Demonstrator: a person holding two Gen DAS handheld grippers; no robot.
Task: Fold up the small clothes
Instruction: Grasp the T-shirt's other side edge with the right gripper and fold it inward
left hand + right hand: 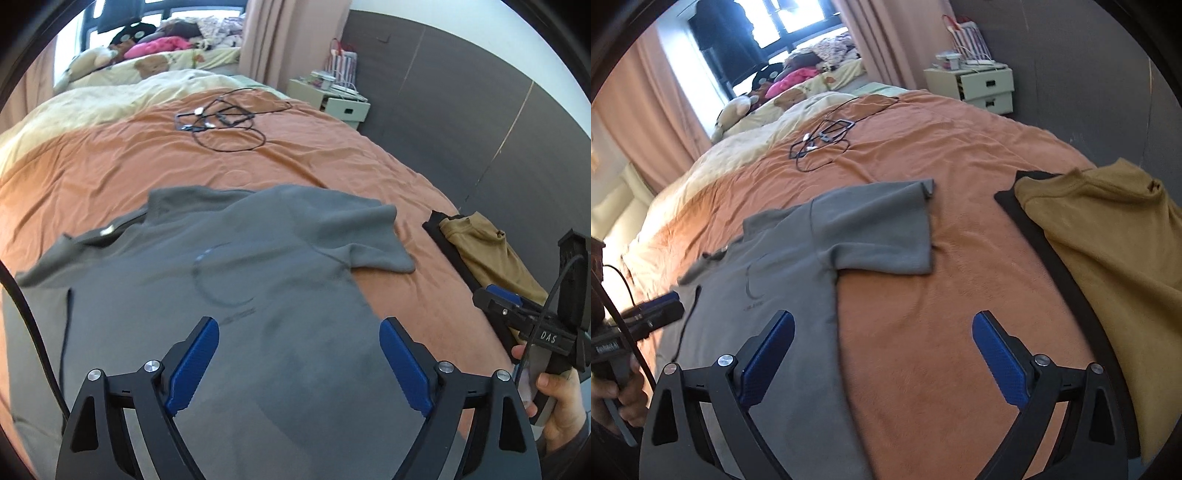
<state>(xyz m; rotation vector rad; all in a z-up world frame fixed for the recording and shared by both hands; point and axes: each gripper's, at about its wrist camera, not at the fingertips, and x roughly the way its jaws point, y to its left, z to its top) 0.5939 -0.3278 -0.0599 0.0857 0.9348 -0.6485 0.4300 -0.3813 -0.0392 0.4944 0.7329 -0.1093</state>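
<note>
The left gripper [299, 341] is standing with jaws wide apart, nothing between them, hanging over the gray T-shirt [229, 295] lying flat on the orange bedspread [110, 173]. The right gripper [882, 339], likewise spread and empty, is straddling the shirt's edge. Beyond its right finger, a mustard shirt [1108, 251] is sitting on black cloth [1027, 206]; farther ahead, cables [225, 125] are lying.

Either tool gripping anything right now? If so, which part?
Nothing held. Left tool stands open above the spread grey short-sleeved shirt; right tool stands open over its edge and the orange bedspread.
</note>
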